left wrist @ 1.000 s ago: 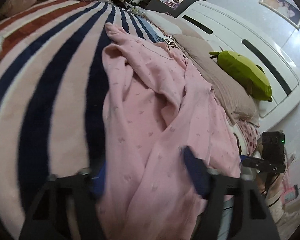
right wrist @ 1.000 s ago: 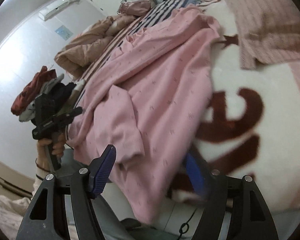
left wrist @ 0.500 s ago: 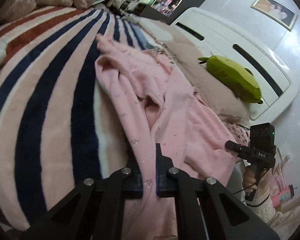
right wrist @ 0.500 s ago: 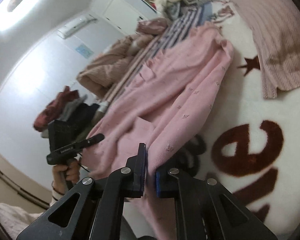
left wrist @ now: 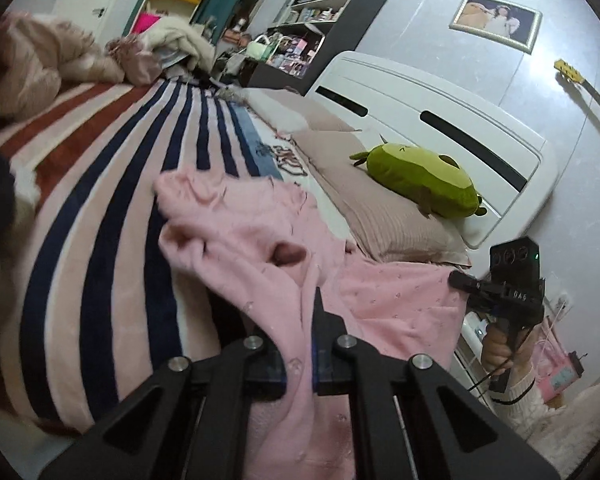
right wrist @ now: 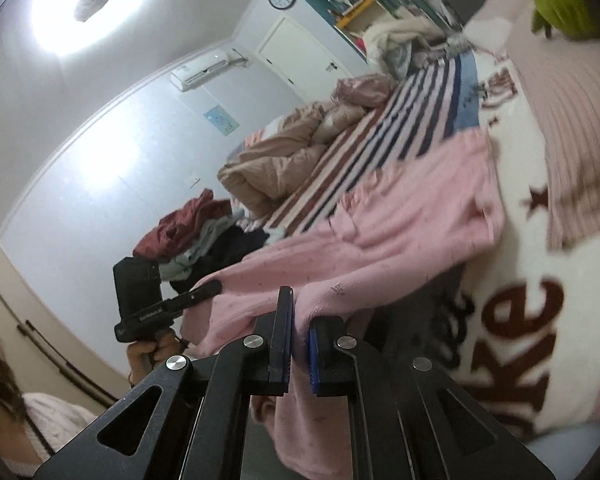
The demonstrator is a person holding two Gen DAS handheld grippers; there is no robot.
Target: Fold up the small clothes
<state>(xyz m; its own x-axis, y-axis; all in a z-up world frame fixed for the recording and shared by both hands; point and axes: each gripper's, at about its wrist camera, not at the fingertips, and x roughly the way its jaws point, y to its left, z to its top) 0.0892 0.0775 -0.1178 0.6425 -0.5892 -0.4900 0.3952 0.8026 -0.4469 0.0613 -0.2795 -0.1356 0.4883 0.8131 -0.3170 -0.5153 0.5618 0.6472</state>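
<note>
- The pink garment [left wrist: 252, 240] lies rumpled across the striped blanket [left wrist: 100, 208] on the bed, its far end bunched near the blue stripes and its near hem raised off the covers at two places
- The left gripper [left wrist: 300, 360] is clenched on a fold of that hem; pink cloth runs up between its jaws and drapes down over them toward the lens
- The right gripper [right wrist: 298, 344] is likewise clamped on the garment, with a ridge of fabric pinched between the blue pads [right wrist: 313, 350] and a loose tail hanging below
- In the left wrist view the right tool shows at the bed's edge in the person's hand [left wrist: 496, 350]; in the right wrist view the left tool shows the same way, so the two grips sit well apart along the near edge
- Judged from this, the step is a lift of the near edge, either to spread the piece or to carry it over for a first fold
- Risk: each grip looks like a gathered bunch, not a clean corner, so the fold line may come out crooked or doubled
- Risk: the crumpled middle, with a hollow pocket of cloth [left wrist: 288, 252], may stay creased if the far end drags instead of anchoring
- Risk: uneven pull between the hands could slip thin fabric from one jaw
- Beyond lie a ribbed beige pillow [left wrist: 380, 216], a green plush toy [left wrist: 416, 180] on it, and the white headboard [left wrist: 440, 104]; a carried hem could sweep onto the pillow
</note>
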